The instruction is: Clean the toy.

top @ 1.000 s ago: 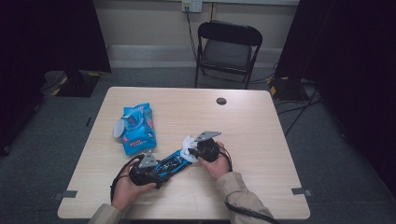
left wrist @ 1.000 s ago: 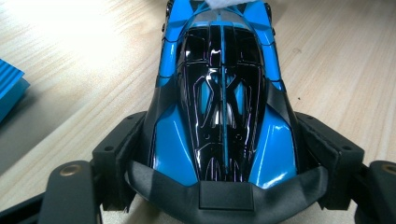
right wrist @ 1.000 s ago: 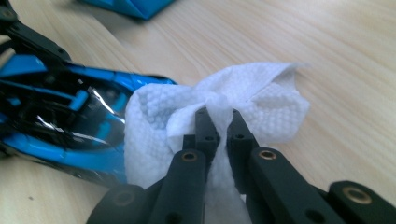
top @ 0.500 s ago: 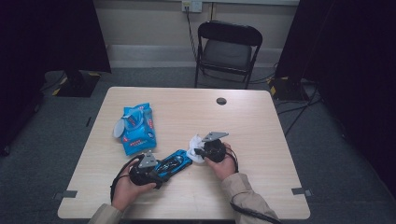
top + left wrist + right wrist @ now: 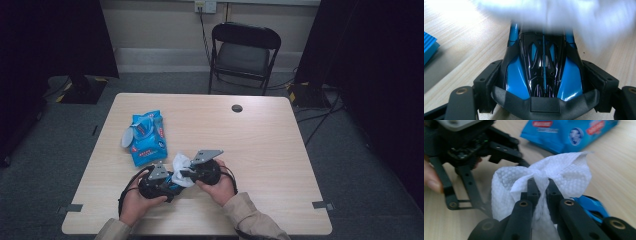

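A blue and black toy car (image 5: 544, 70) sits between the jaws of my left gripper (image 5: 167, 181), which is shut on its sides just above the table near the front edge. My right gripper (image 5: 541, 185) is shut on a bunched white wipe (image 5: 506, 185). Its jaws have just eased open slightly, with the wipe still pinched between them. The wipe (image 5: 181, 162) lies over the car's far end (image 5: 175, 182), and its blurred edge (image 5: 554, 12) covers the top of the left gripper view. A strip of the car (image 5: 591, 206) shows under the wipe.
A blue packet of wipes (image 5: 146, 137), its flap open, lies on the wooden table (image 5: 280, 150) left of centre, just beyond the hands. A cable hole (image 5: 237, 108) is near the far edge. A black folding chair (image 5: 242, 55) stands behind the table.
My right gripper has carried the wipe leftward along the car, closer to my left gripper. The wipe now hides more of the car. The left hand has stayed put.
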{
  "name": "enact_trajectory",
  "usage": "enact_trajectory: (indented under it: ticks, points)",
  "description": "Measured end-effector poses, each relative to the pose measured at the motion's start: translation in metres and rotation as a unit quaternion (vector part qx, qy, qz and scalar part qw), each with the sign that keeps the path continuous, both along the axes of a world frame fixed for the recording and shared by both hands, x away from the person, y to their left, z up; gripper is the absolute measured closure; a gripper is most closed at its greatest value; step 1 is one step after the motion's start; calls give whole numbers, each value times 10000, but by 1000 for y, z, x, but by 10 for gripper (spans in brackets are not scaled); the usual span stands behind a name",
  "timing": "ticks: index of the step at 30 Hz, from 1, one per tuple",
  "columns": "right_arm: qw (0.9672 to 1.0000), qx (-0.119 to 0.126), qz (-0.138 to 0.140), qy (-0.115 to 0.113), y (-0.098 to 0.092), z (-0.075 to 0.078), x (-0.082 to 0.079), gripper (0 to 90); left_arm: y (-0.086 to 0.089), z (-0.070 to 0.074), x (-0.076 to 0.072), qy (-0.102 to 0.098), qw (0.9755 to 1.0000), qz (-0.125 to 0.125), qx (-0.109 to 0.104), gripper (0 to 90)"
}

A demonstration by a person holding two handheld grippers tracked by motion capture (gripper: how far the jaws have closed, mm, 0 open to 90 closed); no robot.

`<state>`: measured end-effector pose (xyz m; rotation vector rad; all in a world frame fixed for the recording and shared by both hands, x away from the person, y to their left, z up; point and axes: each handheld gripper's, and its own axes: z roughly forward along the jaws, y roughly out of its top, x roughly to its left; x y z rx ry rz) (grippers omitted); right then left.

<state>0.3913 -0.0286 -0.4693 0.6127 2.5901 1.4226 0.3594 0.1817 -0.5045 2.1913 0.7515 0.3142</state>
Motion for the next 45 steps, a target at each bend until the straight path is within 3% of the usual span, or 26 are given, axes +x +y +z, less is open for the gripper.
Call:
enact_trajectory:
  ticks: [10,21,34,45]
  points:
    - [9984,-111,558,-12,30,-12,-14,819,0,0,0,-7,10000,16,-9,241]
    - [9973,-242,696,-75,24,-15,-15,859,0,0,0,-4,10000,9,-13,242]
    - [9982,-265,541,-44,3,-13,-8,868,0,0,0,-2,10000,-3,0,242]
    - [9994,-331,140,25,-26,-16,3,869,0,0,0,1,10000,1,-8,241]
